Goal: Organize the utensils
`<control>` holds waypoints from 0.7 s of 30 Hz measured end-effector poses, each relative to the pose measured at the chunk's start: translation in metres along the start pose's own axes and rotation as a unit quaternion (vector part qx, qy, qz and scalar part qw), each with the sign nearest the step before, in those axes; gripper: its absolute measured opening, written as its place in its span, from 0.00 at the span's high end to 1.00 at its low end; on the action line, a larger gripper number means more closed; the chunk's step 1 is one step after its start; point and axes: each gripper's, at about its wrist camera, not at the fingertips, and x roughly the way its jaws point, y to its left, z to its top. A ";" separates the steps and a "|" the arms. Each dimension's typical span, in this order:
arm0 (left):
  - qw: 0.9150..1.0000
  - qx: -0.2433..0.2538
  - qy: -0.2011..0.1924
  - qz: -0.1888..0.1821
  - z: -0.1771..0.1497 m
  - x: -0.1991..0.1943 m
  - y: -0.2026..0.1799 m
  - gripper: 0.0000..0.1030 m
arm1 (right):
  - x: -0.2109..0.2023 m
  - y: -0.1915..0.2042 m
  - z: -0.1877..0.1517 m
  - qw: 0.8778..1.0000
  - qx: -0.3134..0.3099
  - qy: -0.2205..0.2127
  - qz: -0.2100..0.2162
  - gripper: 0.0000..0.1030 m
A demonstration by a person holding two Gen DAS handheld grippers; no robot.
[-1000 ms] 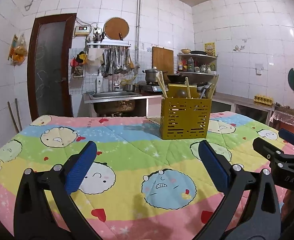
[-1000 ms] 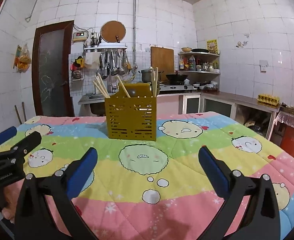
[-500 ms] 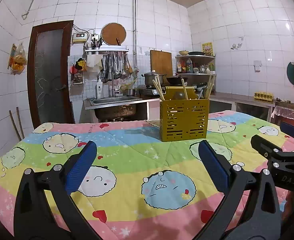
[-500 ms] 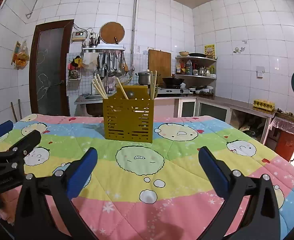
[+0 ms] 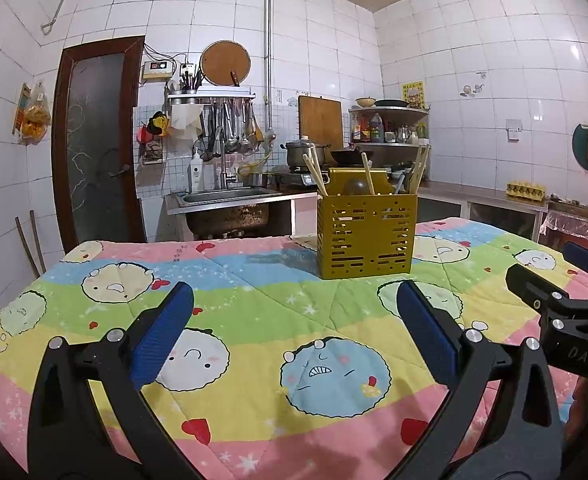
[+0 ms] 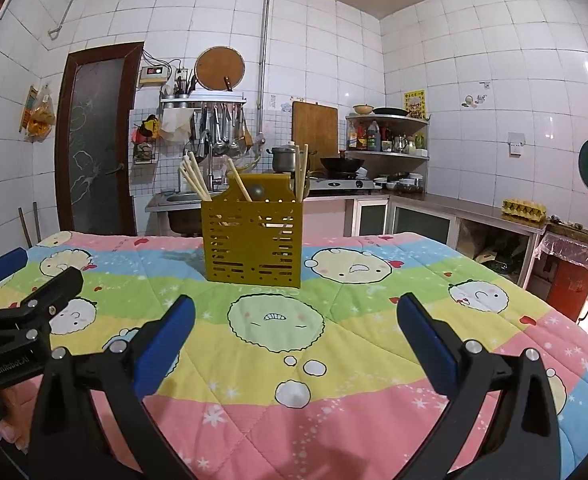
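A yellow slotted utensil holder (image 5: 366, 235) stands upright at the far middle of the table; it also shows in the right wrist view (image 6: 252, 237). Wooden chopsticks (image 6: 195, 176) and a dark spoon (image 6: 256, 191) stick out of its top. My left gripper (image 5: 292, 334) is open and empty, low over the near part of the table, well short of the holder. My right gripper (image 6: 294, 338) is open and empty at the same distance. Each gripper shows at the edge of the other's view.
A cartoon-print quilt (image 5: 254, 320) covers the table. Behind the table are a steel sink (image 5: 230, 196), a stove with a pot (image 5: 303, 152), hanging ladles and a counter along the right wall (image 6: 473, 210).
Both grippers have risen and tilted slightly, so the holder sits a little lower in each view. Both stay open and empty.
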 end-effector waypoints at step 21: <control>1.000 0.003 -0.007 -0.002 -0.001 -0.001 0.000 0.05 | -0.001 0.003 0.001 1.000 0.001 0.001 -0.003 0.04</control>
